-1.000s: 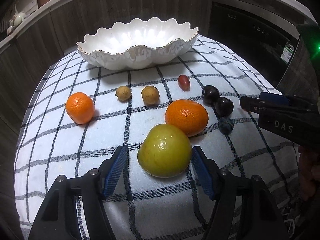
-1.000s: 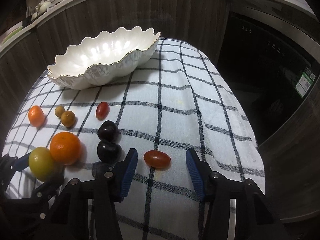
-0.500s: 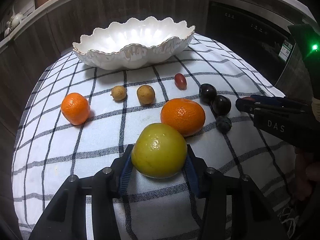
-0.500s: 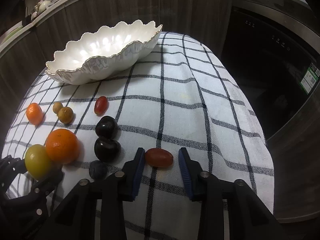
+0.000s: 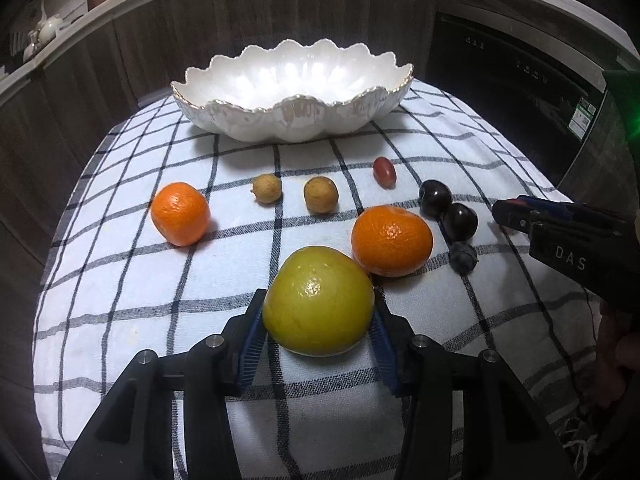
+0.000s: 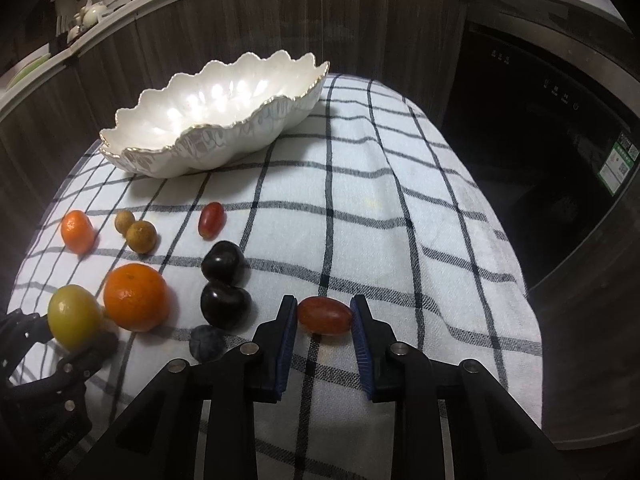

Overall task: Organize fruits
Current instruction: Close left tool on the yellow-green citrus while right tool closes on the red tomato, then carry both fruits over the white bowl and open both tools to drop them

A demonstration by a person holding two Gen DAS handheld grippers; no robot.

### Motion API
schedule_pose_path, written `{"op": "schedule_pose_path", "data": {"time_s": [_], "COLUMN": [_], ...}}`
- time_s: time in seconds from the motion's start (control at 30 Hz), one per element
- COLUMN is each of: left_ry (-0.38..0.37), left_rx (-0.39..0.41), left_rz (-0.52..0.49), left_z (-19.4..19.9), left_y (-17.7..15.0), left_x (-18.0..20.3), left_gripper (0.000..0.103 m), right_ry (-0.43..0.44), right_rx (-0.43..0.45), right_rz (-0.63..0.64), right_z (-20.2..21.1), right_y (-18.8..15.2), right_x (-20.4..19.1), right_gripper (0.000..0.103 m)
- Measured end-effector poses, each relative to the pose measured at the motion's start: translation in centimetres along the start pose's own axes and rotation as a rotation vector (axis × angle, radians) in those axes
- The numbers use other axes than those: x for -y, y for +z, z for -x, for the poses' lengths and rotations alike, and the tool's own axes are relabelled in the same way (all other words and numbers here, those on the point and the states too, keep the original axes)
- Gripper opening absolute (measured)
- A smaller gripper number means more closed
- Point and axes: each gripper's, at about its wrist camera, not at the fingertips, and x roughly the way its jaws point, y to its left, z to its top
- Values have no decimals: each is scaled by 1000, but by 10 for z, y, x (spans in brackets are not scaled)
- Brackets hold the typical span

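Left gripper [image 5: 318,320]: jaws clamped on both flanks of the yellow-green fruit [image 5: 318,300], resting on the checked cloth [image 5: 120,280].
Right gripper [image 6: 324,316]: jaws closing, pads touching both ends of the red grape [image 6: 325,315].
Bowl [image 5: 292,120]: far edge of surface.

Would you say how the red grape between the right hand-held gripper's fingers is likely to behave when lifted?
The grape looks glossy and oval, so it may slip or roll. It seems soft-skinned; the closing right hand-held gripper could bruise it.
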Motion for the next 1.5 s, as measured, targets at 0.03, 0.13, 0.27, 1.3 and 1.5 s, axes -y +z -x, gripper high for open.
{"op": "schedule_pose_path", "data": {"time_s": [0.03, 0.13, 0.27, 1.3, 1.5], "left_ry": [1, 5, 14, 47, 56], "left_rx": [7, 27, 51, 167, 198], "left_rz": [-2, -5, -11, 32, 50], "left_z": [2, 8, 16, 50, 51], "left_y": [0, 2, 3, 43, 72], "left_x": [0, 0, -1, -29, -39], "left_gripper": [48, 48, 47, 47, 47], "right_ry": [-1, -1, -8, 3, 21], "right_rx": [4, 13, 26, 159, 192], "right_rz": [1, -1, -10, 38, 36], "right_z": [2, 7, 13, 57, 57], "right_y": [0, 2, 4, 48, 69], "right_x": [0, 0, 0, -24, -28], "right_gripper": [29, 29, 29, 29, 29]}}
